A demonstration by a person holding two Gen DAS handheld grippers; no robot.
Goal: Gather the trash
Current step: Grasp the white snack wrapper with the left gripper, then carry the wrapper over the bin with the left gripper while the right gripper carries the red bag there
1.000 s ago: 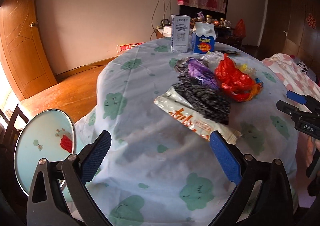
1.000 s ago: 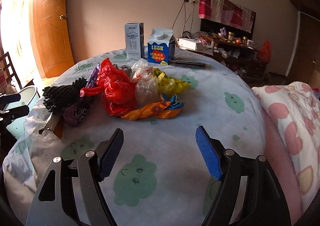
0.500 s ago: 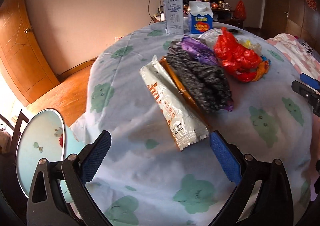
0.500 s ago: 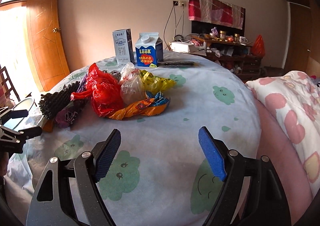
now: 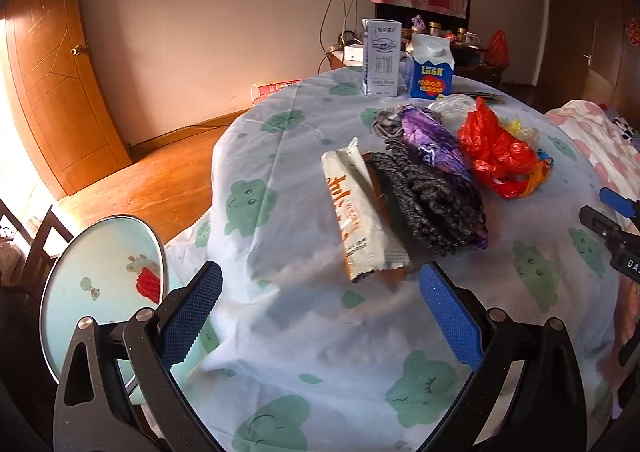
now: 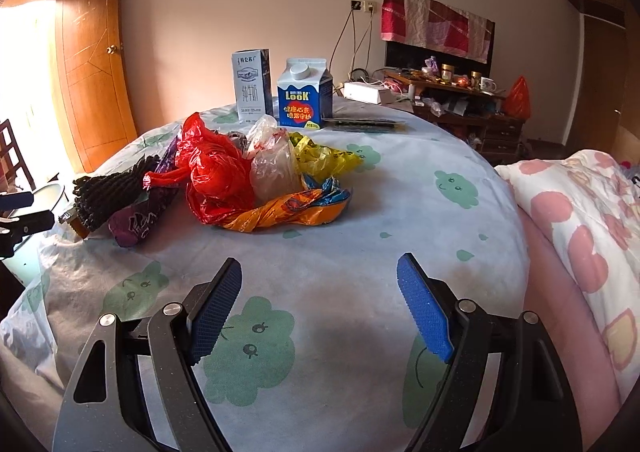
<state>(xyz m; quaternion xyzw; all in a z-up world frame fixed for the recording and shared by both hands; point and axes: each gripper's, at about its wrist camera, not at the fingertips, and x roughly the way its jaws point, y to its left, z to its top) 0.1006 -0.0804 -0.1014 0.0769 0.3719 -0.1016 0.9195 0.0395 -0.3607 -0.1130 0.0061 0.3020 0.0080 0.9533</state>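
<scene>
A heap of trash lies on a round table covered by a pale cloth (image 5: 304,336) (image 6: 420,212): a white snack wrapper (image 5: 360,212), a dark knitted bundle (image 5: 432,196) (image 6: 108,188), a purple wrapper (image 5: 432,140) (image 6: 140,216), a red plastic bag (image 5: 492,148) (image 6: 216,172), a clear bag (image 6: 272,168), a yellow bag (image 6: 324,156) and an orange-blue wrapper (image 6: 292,208). My left gripper (image 5: 318,308) is open just short of the white wrapper, nothing between its pads. My right gripper (image 6: 320,304) is open over bare cloth, short of the heap.
Two cartons, a grey-white one (image 5: 380,56) (image 6: 252,86) and a blue one (image 5: 430,66) (image 6: 304,92), stand at the table's far edge. A round pale-blue bin (image 5: 104,284) sits low on the left. A pink flowered quilt (image 6: 580,236) lies right; a cluttered sideboard (image 6: 452,96) stands behind.
The left wrist view has swung so the white wrapper now lies nearer and more end-on before the left jaws. The right wrist view shifted slightly; both grippers stay open.
</scene>
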